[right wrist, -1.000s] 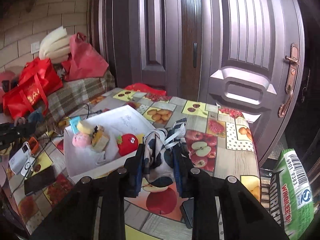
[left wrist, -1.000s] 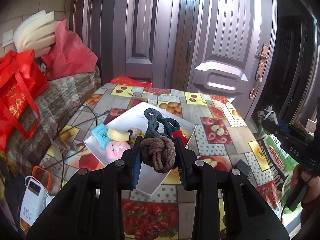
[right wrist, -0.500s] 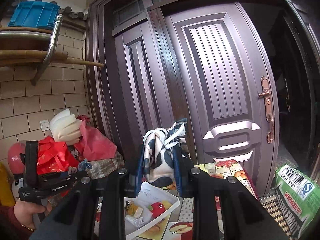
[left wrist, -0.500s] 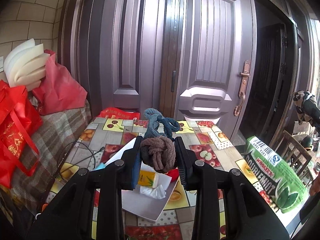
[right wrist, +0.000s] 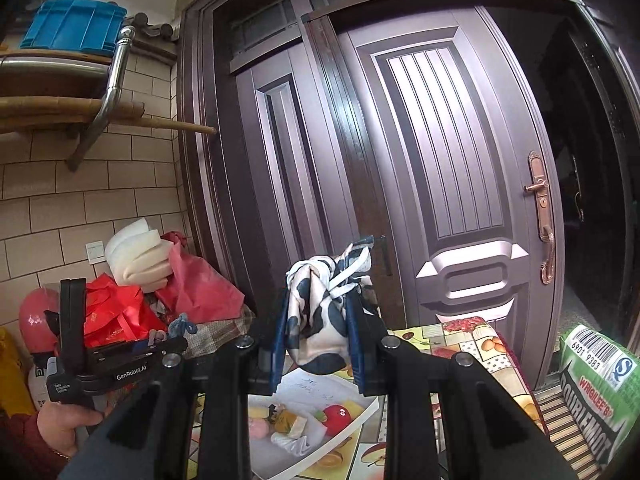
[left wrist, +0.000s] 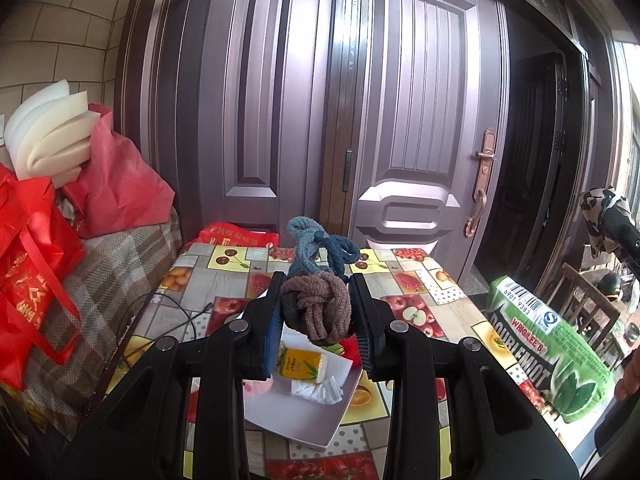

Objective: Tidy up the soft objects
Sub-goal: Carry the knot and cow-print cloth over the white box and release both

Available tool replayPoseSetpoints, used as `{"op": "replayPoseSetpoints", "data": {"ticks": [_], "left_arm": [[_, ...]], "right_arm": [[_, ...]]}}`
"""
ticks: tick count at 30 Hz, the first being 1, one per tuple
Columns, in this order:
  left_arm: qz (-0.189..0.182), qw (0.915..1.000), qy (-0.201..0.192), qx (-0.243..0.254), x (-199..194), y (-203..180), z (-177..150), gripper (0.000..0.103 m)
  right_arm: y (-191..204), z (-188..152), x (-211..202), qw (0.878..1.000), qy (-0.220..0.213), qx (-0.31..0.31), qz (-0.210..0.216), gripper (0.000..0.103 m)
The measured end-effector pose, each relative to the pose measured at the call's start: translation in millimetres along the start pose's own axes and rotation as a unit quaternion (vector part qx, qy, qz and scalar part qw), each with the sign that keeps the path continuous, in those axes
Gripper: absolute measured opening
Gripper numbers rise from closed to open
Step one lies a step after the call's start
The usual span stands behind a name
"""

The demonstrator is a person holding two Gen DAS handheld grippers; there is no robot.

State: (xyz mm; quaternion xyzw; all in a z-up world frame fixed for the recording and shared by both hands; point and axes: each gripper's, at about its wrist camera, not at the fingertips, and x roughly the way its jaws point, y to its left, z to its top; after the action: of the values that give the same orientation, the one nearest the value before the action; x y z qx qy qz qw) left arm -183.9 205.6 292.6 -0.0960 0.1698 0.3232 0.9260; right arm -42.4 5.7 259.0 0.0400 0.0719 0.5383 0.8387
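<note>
My left gripper (left wrist: 316,312) is shut on a knotted rope toy (left wrist: 316,312), brown at the knot with blue-grey loops above, held high over the table. My right gripper (right wrist: 320,328) is shut on a knotted black-and-white patterned cloth (right wrist: 320,320), also raised. Below both lies a shallow white tray (left wrist: 304,424) with several small soft items: a yellow packet (left wrist: 302,366), a pink plush, a red plush (right wrist: 337,414) and a white crumpled piece. The left gripper also shows in the right wrist view (right wrist: 120,364), the right one at the left wrist view's right edge (left wrist: 616,228).
The table has a fruit-print cloth (left wrist: 416,300). A large green pillow-like pack (left wrist: 548,356) stands at its right. Red bags (left wrist: 32,280) and white foam (left wrist: 48,132) lie on a checked sofa at left. A cable (left wrist: 168,312) runs over the table. Closed doors (left wrist: 420,120) stand behind.
Both grippers have risen and tilted up from the table with their loads; the tray now sits low in both views and the doors fill the frames.
</note>
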Motion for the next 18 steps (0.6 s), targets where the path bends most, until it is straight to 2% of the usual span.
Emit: {"op": "replayPoseSetpoints", "data": {"ticks": [18], "left_arm": [[0.005,0.9997,0.014,-0.022,22,22,-4,0.031]], "right_arm": [[11,-6,35,0.999,0.039,-0.017,0.015,0.026]]}}
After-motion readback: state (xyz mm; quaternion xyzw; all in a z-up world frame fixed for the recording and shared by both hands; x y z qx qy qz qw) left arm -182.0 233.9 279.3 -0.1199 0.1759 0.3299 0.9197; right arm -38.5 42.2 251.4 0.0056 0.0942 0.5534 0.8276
